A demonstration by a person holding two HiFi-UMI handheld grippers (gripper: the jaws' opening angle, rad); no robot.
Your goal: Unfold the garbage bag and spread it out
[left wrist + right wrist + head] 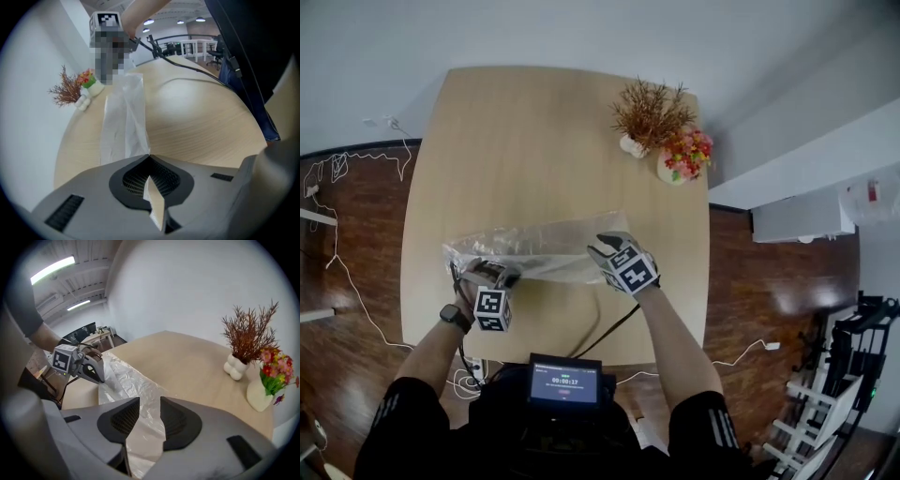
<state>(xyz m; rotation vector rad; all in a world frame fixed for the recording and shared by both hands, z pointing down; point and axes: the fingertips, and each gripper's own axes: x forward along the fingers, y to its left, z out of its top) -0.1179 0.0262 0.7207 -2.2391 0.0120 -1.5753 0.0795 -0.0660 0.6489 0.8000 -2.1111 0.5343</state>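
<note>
Where left gripper clamps garbage bag, bag edge hidden.

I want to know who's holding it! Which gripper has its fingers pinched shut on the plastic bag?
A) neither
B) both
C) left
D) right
C: the left gripper has its fingers closed on the garbage bag at its edge, while the right gripper holds its fingers apart over the bag.

We appear to be in an open-plan office. We see desks, office chairs and ceiling strip lights.
</note>
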